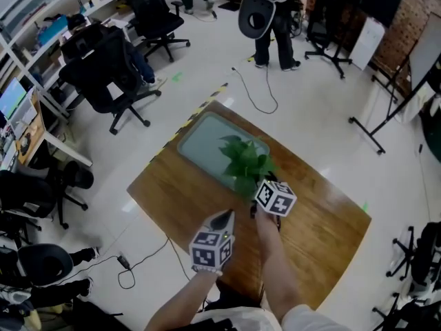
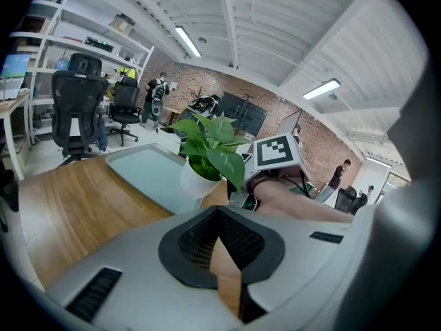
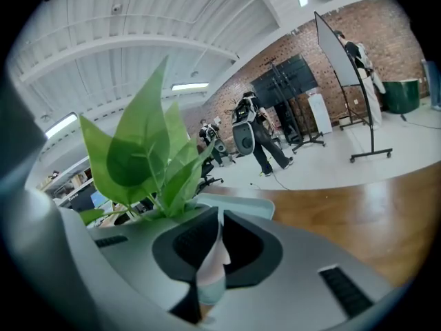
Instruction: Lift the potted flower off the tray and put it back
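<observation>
Now: right gripper (image 3: 218, 223) clamped on the rim of the potted flower (image 2: 201, 178), at the tray's (image 1: 203, 140) near corner; lift apparently just begun, return not yet done; left gripper (image 2: 219, 214) pinched together, empty.

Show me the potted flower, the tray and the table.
potted flower (image 2: 197, 180), left gripper view, on its white pot.
tray (image 1: 204, 141), head view, on its bare floor.
table (image 1: 324, 226), head view, on bare wood at right.

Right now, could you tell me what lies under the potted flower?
The pale green tray, on the wooden table. From above, leaves cover the pot's base; whether it touches is unclear.
</observation>
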Demonstrator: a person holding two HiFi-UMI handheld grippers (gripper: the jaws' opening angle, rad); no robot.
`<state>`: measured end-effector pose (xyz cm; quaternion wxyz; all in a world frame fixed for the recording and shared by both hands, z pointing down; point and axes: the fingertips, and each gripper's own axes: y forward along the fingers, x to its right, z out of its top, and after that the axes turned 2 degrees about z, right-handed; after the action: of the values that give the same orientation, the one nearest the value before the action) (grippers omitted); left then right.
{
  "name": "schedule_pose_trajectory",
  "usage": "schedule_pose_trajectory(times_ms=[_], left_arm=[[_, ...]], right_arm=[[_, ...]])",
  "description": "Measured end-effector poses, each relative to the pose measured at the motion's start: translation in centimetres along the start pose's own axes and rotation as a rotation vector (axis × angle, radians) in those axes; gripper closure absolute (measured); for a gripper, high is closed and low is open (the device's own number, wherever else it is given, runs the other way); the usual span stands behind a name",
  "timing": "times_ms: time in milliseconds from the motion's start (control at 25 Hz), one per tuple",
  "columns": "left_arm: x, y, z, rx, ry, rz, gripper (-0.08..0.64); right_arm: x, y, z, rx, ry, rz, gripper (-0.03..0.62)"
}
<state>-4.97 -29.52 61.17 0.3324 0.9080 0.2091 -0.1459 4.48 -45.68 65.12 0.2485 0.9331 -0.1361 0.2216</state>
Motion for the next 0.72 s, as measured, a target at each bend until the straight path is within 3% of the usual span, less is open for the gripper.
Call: schedule_pose_trajectory(times_ms=[160,720], left_arm=[[0.9,0.0,0.3,0.006,0.009,-0.014,0.565],[5.4,0.0,-2.5,-0.025,0.039,-0.090,0.565]], right_arm=[[1.3,-2.3,0.8,0.010,-0.006,-0.031,0.563],[6.8,-10.2,-3.1,-0.014,0.038,-0.160,0.563]])
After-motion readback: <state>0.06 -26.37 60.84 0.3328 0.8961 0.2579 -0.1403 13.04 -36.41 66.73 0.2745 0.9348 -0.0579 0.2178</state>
